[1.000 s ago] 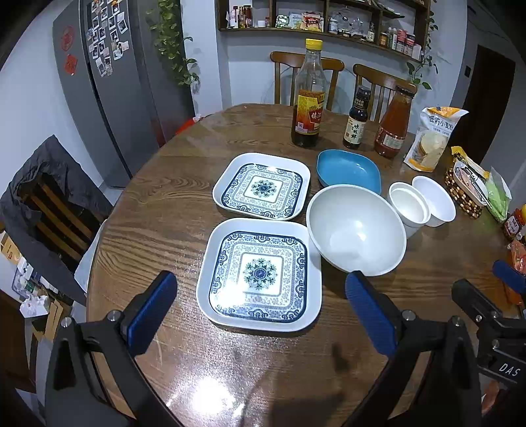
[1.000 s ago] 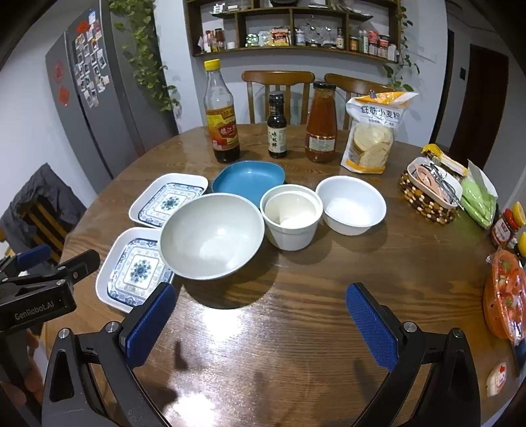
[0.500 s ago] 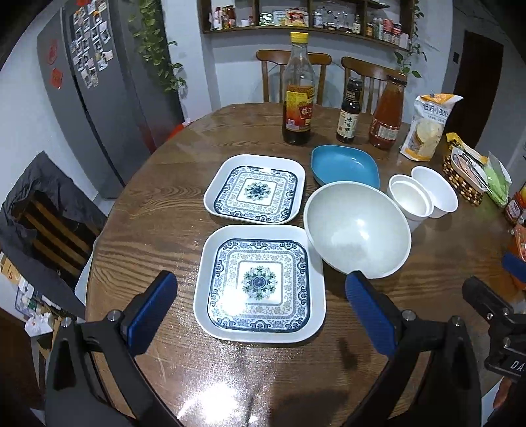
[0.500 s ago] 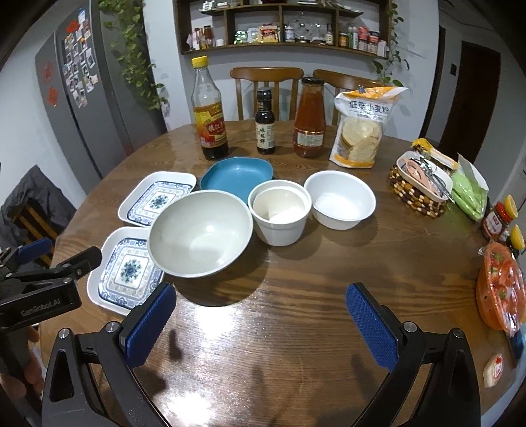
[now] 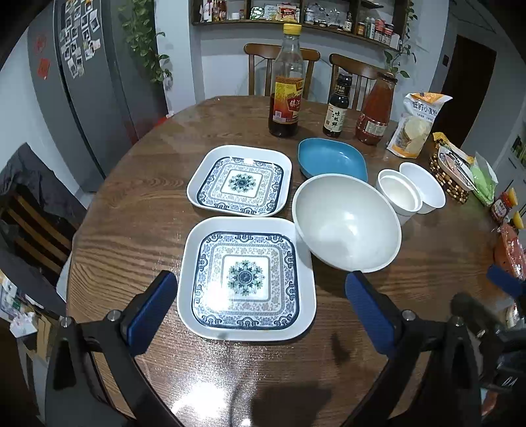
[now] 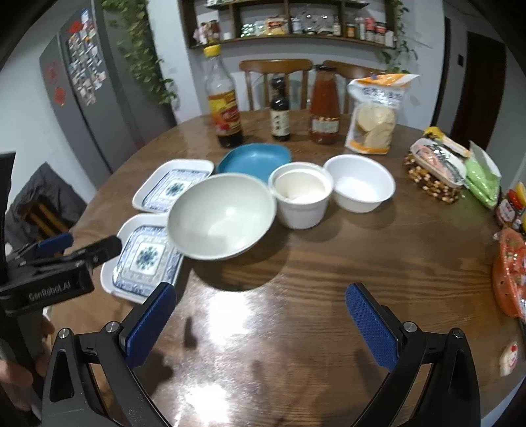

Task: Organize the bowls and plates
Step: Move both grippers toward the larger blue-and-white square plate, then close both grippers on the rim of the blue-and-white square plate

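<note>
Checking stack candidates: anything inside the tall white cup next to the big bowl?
The tall white cup seems to hold a second nested white cup, rim just inside its own. No food visible inside. Whatever lies between the two cups is hidden.

Home dining room: fridge, round table, pantry shelf.

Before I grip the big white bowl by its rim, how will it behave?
The big bowl looks rigid and glossy, so the rim may slip. Its base seems narrow under flaring walls, so pushing may tip it. It looks empty, so probably light.
</note>
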Demonstrator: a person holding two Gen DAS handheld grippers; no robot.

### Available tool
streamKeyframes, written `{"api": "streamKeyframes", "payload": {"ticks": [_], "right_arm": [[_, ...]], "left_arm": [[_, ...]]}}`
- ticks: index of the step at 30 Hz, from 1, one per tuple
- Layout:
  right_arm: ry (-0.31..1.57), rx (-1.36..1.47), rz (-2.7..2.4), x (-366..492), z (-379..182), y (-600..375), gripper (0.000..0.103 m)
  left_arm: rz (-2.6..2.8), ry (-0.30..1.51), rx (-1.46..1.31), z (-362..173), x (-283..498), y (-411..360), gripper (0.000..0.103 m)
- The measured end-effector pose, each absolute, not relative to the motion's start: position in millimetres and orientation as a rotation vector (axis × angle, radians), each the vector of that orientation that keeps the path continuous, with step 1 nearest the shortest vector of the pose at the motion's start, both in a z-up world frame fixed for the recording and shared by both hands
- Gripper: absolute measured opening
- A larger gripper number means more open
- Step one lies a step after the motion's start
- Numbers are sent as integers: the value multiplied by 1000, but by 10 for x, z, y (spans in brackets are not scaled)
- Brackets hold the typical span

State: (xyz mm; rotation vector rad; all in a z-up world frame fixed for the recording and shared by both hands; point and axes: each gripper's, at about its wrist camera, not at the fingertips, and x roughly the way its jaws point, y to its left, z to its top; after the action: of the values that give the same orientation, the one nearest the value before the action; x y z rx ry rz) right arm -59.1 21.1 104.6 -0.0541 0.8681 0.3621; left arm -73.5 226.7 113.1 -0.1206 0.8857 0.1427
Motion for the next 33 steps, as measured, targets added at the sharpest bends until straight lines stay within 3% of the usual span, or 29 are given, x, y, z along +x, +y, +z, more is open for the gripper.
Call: {"api": "streamKeyframes", "payload": {"ticks": [33], "right_arm": [[1006, -9, 564, -428, 497, 1199, 103]], "left_arm": [[200, 907, -222, 670, -830, 3229, 102]]}}
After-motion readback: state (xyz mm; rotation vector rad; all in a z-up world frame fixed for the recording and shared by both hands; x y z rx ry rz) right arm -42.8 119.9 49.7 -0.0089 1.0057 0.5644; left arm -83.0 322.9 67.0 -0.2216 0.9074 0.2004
